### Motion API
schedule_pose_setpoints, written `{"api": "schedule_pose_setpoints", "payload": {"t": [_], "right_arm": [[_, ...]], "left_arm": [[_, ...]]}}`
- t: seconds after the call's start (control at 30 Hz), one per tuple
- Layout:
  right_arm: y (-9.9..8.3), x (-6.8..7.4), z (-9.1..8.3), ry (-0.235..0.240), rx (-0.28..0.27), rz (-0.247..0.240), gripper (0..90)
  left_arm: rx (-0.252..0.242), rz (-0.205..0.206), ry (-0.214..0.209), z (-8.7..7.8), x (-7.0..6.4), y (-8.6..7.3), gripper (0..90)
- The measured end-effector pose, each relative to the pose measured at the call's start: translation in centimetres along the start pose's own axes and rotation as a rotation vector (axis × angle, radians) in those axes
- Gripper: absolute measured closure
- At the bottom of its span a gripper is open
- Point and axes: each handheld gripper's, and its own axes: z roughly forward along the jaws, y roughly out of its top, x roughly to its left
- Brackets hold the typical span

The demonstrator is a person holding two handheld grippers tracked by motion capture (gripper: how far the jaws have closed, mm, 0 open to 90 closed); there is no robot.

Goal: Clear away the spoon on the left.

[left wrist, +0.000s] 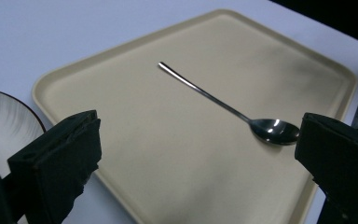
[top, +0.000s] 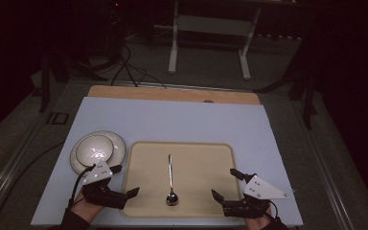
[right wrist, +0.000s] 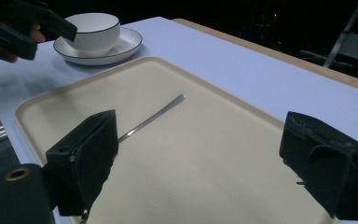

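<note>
A metal spoon (top: 171,178) lies along the middle of a beige tray (top: 201,165), bowl end towards me. My left gripper (top: 126,180) hovers open at the tray's near left corner, and my right gripper (top: 224,183) hovers open at its near right corner. Neither touches the spoon. In the left gripper view the spoon (left wrist: 214,100) lies on the tray (left wrist: 121,93) ahead of the wide-apart jaws of that gripper (left wrist: 198,140). The right gripper view shows my right gripper (right wrist: 200,149) open over the tray (right wrist: 98,93), its left jaw hiding the bowl end of the spoon (right wrist: 156,115).
A white bowl (top: 95,148) sits on a saucer (top: 120,143) left of the tray, just beyond my left gripper; the bowl (right wrist: 93,30) and saucer (left wrist: 0,121) appear in the gripper views too. A wooden strip (top: 172,93) edges the table's far side, with dark floor, cables and a stand (top: 211,28) beyond.
</note>
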Motion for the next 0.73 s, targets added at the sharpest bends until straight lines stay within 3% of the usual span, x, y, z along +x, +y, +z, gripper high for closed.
{"api": "schedule_pose_setpoints", "payload": {"t": [0.2,0.73], "right_arm": [[-0.02,-0.01,0.05,0.001,0.007,0.003,11.7],[-0.02,0.03,0.16,0.018,0.018,0.014,11.8]], "left_arm": [[-0.02,-0.011,0.021,0.16,-0.1,-0.3,1.1],[-0.018,0.011,0.014,0.41,-0.51,-0.34,1.1]]}}
